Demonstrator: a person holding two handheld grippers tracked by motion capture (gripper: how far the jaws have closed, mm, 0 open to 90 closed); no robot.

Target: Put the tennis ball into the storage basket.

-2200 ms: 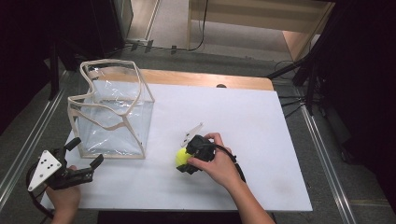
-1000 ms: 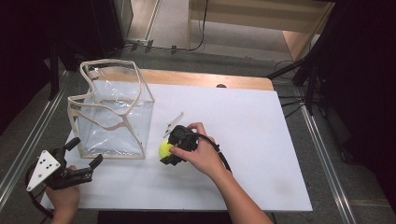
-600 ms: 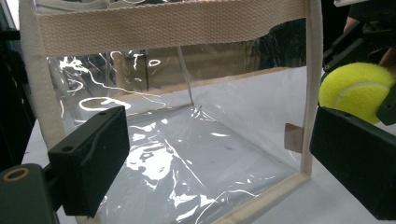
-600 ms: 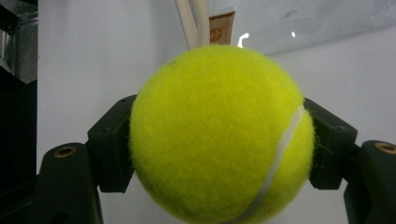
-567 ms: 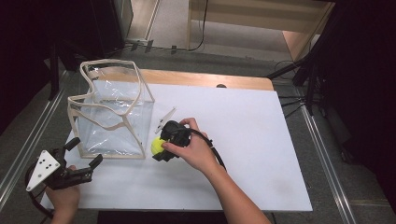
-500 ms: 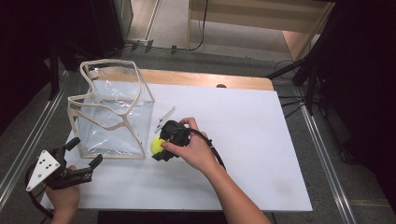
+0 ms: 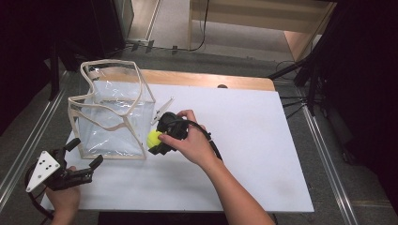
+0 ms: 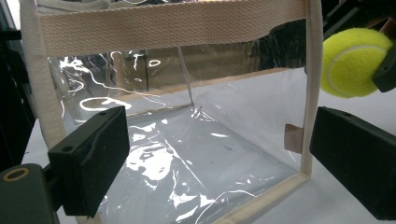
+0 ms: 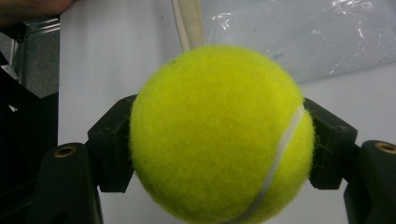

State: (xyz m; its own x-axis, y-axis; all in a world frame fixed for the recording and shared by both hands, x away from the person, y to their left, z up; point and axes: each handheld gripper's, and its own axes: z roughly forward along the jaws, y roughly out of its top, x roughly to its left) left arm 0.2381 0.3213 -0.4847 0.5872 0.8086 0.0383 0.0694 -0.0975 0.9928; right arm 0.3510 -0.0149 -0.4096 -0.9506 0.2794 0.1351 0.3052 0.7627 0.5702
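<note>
The right gripper (image 7: 157, 140) holds a ball (image 7: 154, 138) betw. its two black jaws, clamped on both sides (the right gripper view shows each jaw pressed into the felt). The ball (image 9: 219, 135) is a yellow-green tennis ball, fuzzy, w/ a white curved seam running down its right side; no visible dirt or wear. In the high view it sits just beside the bag's (image 7: 112, 117) front right corner, above the white table (image 7: 263, 140); whether it touches the bag edge can't be told.

The bag is a clear plastic box shape w/ cream webbing trim along edges and rim, open at top, standing upright on the table's left part. Plastic is creased and shiny w/ glare. In the left gripper view the bag (image 8: 187, 93) fills most of the frame, w/ the ball (image 8: 352, 60) at upper right past the bag's trimmed corner.

The left gripper (image 7: 80, 157) is near the table's front left corner, held in a hand (image 7: 63, 199), jaws spread wide w/ nothing betw. them, pointed toward the bag's near side, apart from it. A grey three-cornered plate (image 7: 42, 168) tops it.
</note>
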